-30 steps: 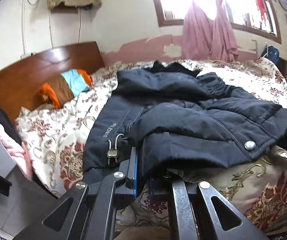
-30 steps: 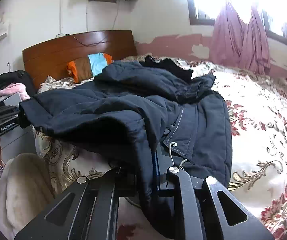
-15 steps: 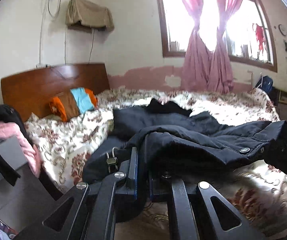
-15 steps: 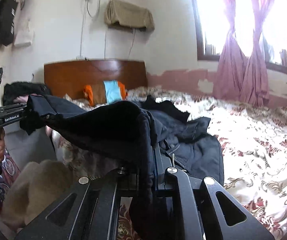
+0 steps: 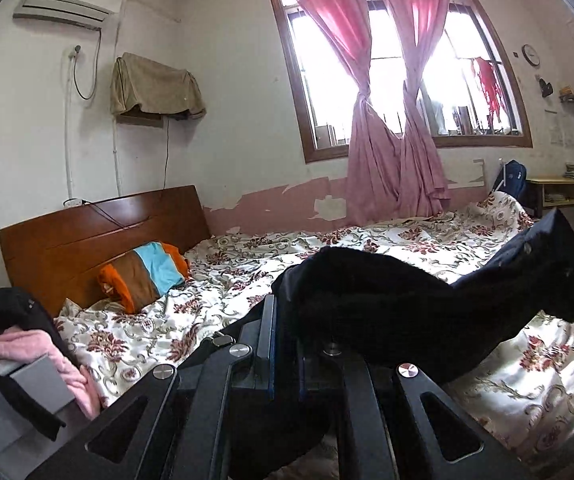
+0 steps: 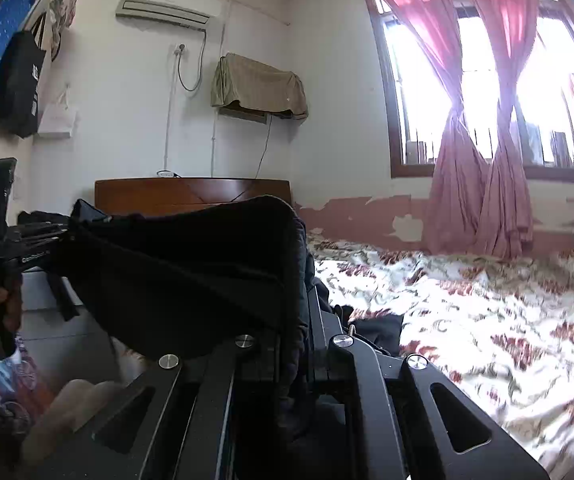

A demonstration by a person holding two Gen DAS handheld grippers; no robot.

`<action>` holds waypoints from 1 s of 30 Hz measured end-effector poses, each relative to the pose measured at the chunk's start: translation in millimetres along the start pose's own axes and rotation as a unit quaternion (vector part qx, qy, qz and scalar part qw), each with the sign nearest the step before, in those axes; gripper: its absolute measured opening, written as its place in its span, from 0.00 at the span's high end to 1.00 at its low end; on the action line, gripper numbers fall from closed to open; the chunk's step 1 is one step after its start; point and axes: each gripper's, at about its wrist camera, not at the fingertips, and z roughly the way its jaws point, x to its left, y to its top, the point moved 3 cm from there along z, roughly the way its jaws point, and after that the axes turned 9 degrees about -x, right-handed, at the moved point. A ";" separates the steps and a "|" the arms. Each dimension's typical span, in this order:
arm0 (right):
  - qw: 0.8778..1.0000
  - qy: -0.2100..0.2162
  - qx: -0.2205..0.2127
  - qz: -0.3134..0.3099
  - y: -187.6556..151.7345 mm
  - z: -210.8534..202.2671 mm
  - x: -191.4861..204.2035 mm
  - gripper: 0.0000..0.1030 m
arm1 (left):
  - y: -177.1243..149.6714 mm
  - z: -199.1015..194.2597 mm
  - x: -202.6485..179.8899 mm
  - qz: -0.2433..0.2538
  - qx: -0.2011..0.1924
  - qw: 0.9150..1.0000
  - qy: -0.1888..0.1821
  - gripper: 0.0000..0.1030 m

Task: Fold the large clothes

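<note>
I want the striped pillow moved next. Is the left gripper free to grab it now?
Probably not: the left gripper is shut on the dark jacket, stretched across to the right gripper. The striped pillow lies unobstructed by the headboard.

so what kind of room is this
A lived-in home bedroom, most likely: a bed with a floral bedspread and wooden headboard, a curtained window, and a wall air conditioner.

The left gripper (image 5: 287, 344) pinches the dark jacket (image 5: 407, 300), which is stretched above the floral bed (image 5: 247, 280) toward the right edge.
</note>
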 end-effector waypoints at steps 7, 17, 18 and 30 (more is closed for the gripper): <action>1.000 -0.005 0.001 0.001 13.9 100.7 -11.1 0.92 | 8.6 72.2 10.9 0.003 0.017 0.999 0.029 0.93; 1.000 -0.005 0.019 -0.004 -2.0 247.7 -20.3 0.92 | -2.4 194.5 41.6 -0.011 0.046 0.997 0.059 0.93; 1.000 -0.005 0.025 -0.007 -6.4 259.9 -21.1 0.92 | -4.2 208.2 44.9 -0.010 0.053 0.997 0.060 0.93; 0.992 -0.032 0.122 0.026 -84.6 368.7 -37.8 0.92 | -70.3 338.4 63.2 -0.026 0.131 0.991 0.030 0.93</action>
